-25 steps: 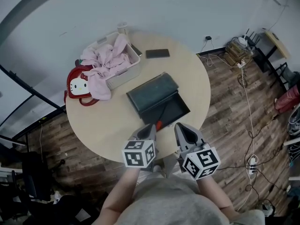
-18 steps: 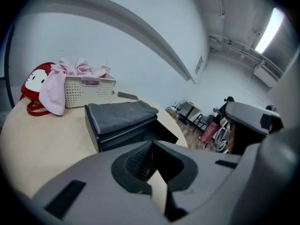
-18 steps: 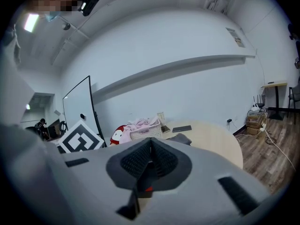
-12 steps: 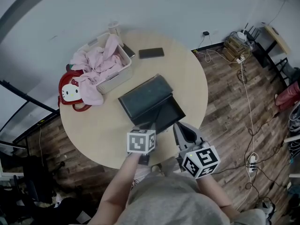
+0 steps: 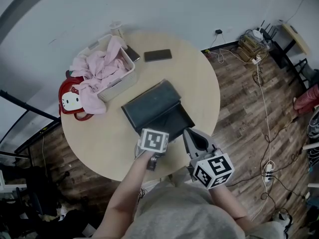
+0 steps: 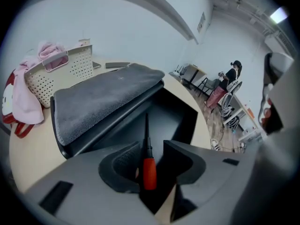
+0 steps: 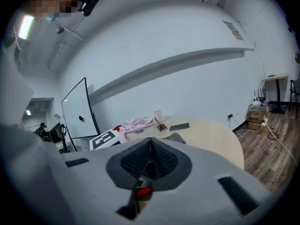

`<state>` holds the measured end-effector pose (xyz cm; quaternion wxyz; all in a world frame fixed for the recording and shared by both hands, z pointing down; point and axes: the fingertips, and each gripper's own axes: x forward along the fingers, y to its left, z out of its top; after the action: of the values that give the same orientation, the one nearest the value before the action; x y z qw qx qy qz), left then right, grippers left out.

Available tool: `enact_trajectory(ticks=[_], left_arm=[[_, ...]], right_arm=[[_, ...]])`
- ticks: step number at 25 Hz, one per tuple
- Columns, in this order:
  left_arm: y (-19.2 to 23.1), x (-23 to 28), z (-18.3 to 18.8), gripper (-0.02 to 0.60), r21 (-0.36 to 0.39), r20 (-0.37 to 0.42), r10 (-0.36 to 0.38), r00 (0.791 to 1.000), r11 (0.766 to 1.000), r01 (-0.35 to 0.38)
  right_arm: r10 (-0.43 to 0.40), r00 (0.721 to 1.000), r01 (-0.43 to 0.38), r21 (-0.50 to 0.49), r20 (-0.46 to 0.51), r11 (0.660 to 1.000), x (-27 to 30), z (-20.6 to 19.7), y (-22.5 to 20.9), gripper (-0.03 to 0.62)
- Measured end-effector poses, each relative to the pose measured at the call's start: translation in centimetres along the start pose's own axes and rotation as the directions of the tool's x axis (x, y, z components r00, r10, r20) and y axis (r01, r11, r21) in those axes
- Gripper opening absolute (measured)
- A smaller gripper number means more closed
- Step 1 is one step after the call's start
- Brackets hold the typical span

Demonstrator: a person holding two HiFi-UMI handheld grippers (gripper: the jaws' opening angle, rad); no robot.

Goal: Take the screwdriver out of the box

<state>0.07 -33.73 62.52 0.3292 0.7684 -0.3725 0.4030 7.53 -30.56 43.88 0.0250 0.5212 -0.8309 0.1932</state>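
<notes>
1. Screwdriver [image 6: 148, 170]: it sits lower centre in my left gripper view. The smooth red handle is at the near rim of the box [image 5: 185, 114], and the thin dark shaft runs up into the tray. In the head view the marker cube hides it.
2. Left gripper [image 6: 151, 146]: the jaws are opening and stand wide apart. The handle is between them, closer to the left pad, and neither pad is clamping it.
3. Right gripper [image 5: 188, 132]: the jaws are together with nothing in them. It's just right of the left one, by the box's lower-right corner, close enough to crowd that side.
4. The box is matte black with hard square walls. Its lid [image 6: 103, 97] is folded back to the upper left and has a grey felt-like face.
5. Table [image 5: 199, 78]: round, smooth and beige. The box's near corner is close to the lower edge. There's bare top to the right of the box and at the lower left.
6. Upper left, well apart from the box:
   - a white perforated basket [image 5: 124, 78] with a soft pink cloth [image 5: 97, 71] spilling over it
   - a red bag [image 5: 70, 101] at the rim
   - a flat dark phone [image 5: 157, 55] at top centre
7. Off the table to the right there's a wood-plank floor [image 5: 239, 113] with loose cables [image 5: 263, 103].
</notes>
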Motion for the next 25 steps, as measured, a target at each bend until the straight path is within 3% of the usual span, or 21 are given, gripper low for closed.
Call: enact_trajectory(ticks=[7, 11, 18, 25], left_arm=[[-0.9, 2.5, -1.1, 0.151, 0.033, -0.158, -0.039, 0.987, 0.998, 0.045], [0.5, 2.9, -0.8, 0.15, 0.137, -0.221, 0.061, 0.973, 0.99, -0.031], [0.5, 4.0, -1.5, 0.098, 0.232, -0.275, 0.125, 0.953, 0.971, -0.06], [-0.1, 4.5, -1.7, 0.051, 0.184, -0.284, 0.092, 0.955, 0.982, -0.04]], right_arm=[[-0.011, 1.0, 0.011, 0.002, -0.005, 1.0, 0.1, 0.0, -1.0, 0.0], [-0.014, 1.0, 0.014, -0.001, -0.01, 1.0, 0.1, 0.2, -1.5, 0.0], [-0.03, 0.999, 0.03, 0.0, -0.011, 1.0, 0.3, 0.0, -2.1, 0.0], [-0.042, 0.999, 0.042, 0.003, -0.007, 0.999, -0.2, 0.1, -2.6, 0.0]])
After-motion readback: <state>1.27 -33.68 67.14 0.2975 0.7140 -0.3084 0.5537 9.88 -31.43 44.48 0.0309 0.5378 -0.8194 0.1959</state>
